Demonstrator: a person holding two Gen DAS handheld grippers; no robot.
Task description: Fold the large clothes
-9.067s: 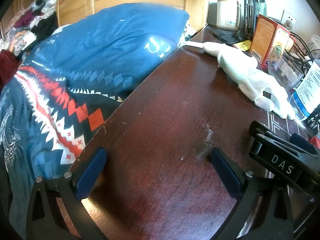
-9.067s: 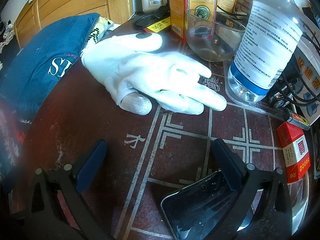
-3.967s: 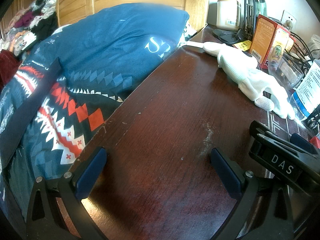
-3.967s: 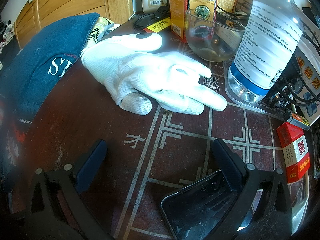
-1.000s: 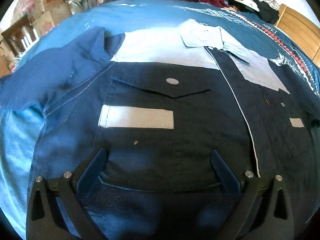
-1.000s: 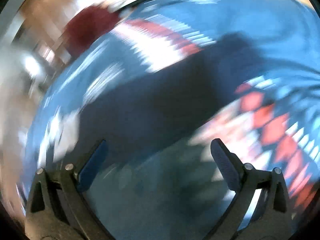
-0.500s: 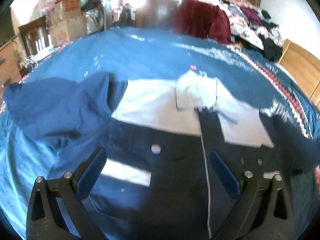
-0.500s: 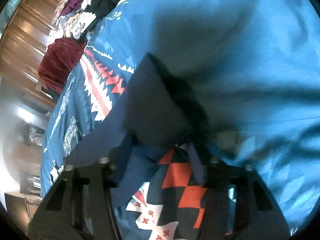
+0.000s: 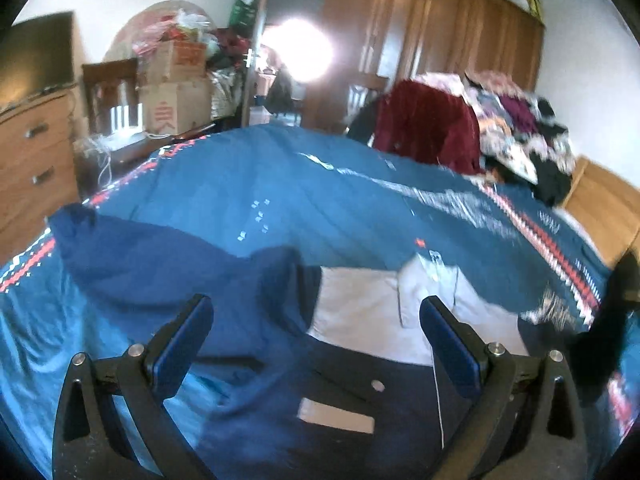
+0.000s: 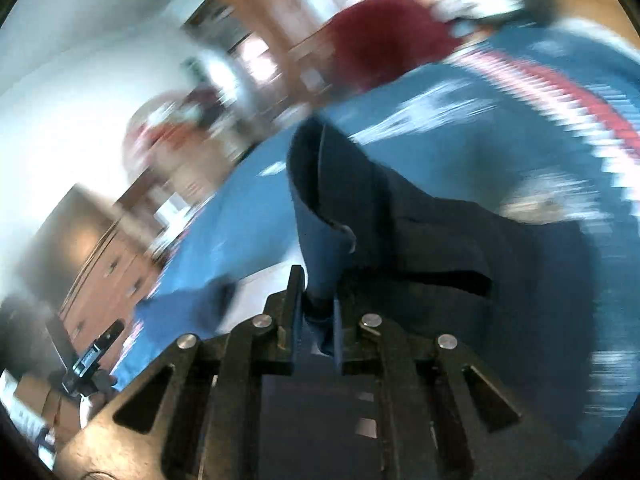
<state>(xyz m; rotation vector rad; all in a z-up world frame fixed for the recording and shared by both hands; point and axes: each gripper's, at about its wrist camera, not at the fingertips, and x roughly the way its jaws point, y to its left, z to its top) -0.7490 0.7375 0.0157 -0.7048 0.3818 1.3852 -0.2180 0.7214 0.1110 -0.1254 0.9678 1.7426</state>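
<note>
- the dark navy work jacket with pale grey shoulder panels and a grey collar (image 9: 360, 344) lay spread front-up on the blue patterned bed cover (image 9: 312, 184), collar pointing toward the far side of the bed.
- the left gripper (image 9: 316, 340) hovered over the jacket's chest with its blue-padded fingers (image 9: 182, 336) spread wide and nothing between them.
- a pale reflective strip (image 9: 336, 420) and a round silver snap button (image 9: 377, 385) showed on the chest pocket, low between those fingers.
- one blue sleeve (image 9: 152, 256) stretched out flat toward the left edge of the bed.
- the right gripper (image 10: 316, 316) was clenched on the other sleeve's cuff (image 10: 320, 208), the blue fabric standing up out of the pinched jaws and lifted off the cover.
- the right wrist view was heavily motion-blurred, so little else could be read there beyond the red-and-white band of the cover.
- past the bed, a heap of mixed clothes with a dark red garment (image 9: 428, 124) on top sat by a wooden wardrobe (image 9: 432, 40).
- stacked cardboard boxes (image 9: 172, 92) and a wooden chest of drawers (image 9: 36, 152) stood at the left.
</note>
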